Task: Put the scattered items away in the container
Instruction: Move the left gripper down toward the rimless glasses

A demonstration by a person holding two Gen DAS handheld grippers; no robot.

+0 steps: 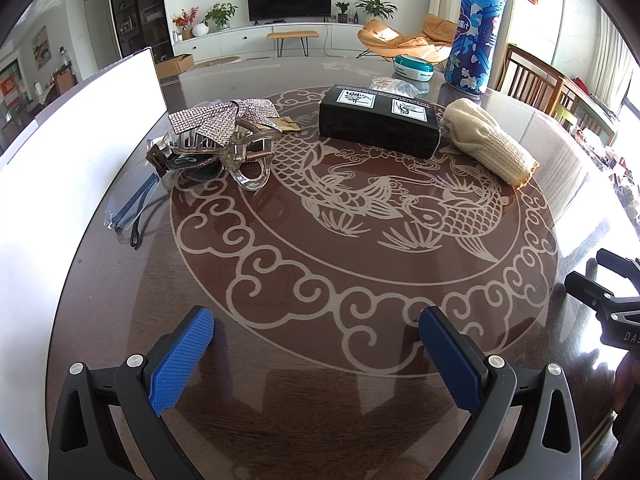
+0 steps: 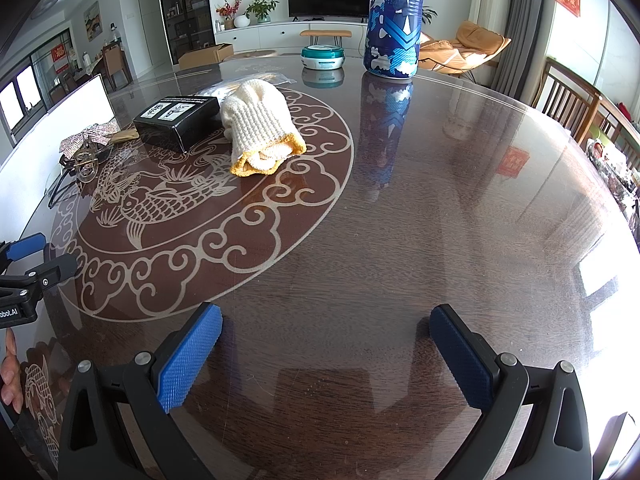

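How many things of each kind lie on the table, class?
Hair clip with rhinestone bow: 1
Glasses: 1
Black box: 1
Knitted glove bundle: 1
Tall blue cylinder: 1
Teal round tin: 1
Clear plastic bag: 1
Total: 7

Rolled glove [image 2: 260, 124] beside black box [image 2: 176, 120]

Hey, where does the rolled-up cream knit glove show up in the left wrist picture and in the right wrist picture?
Left wrist view: the cream knit glove lies upper right, just right of the black box.
Right wrist view: the glove lies upper left of centre, its yellow cuff opening toward the camera, again right of the box.
Shared landmark: the tall blue printed canister standing on the table behind it.
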